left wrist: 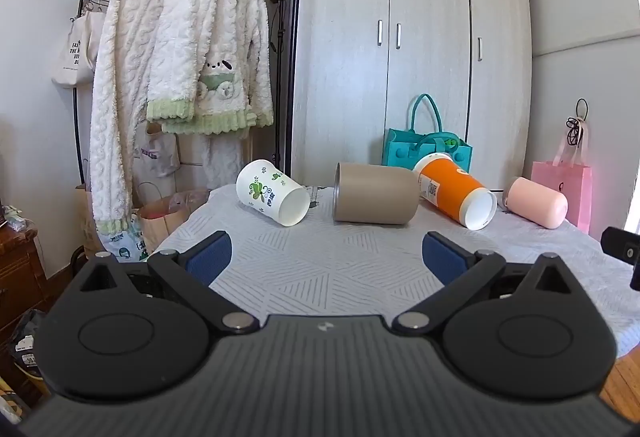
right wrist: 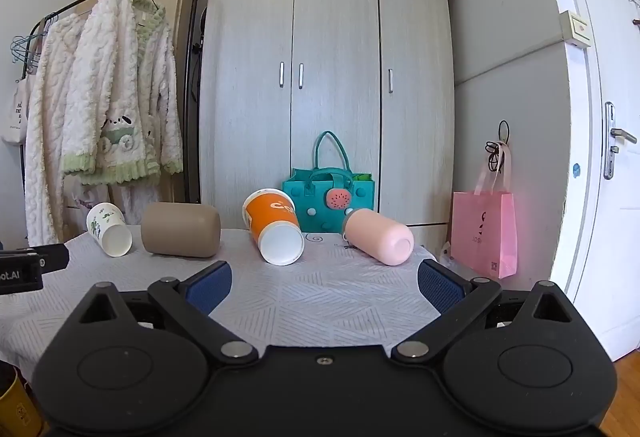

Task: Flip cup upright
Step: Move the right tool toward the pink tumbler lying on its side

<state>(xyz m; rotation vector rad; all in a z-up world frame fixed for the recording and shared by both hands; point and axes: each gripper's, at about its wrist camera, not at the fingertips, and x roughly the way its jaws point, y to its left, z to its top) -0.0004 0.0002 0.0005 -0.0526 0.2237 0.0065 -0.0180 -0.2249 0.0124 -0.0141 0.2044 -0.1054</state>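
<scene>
Several cups lie on their sides along the far edge of the table (left wrist: 320, 277): a white cup with green print (left wrist: 272, 193) (right wrist: 108, 229), a tan cup (left wrist: 376, 193) (right wrist: 180, 229), an orange cup (left wrist: 456, 193) (right wrist: 274, 225) and a pink cup (left wrist: 536, 201) (right wrist: 378, 235). My left gripper (left wrist: 326, 257) is open and empty, short of the white and tan cups. My right gripper (right wrist: 324, 285) is open and empty, short of the orange and pink cups.
A teal bag (right wrist: 332, 197) stands behind the cups against a wardrobe (right wrist: 332, 77). A pink bag (right wrist: 484, 233) hangs at the right. A clothes rack with fleece pyjamas (left wrist: 180, 57) stands at the left. The other gripper's edge shows at the right (left wrist: 622, 249).
</scene>
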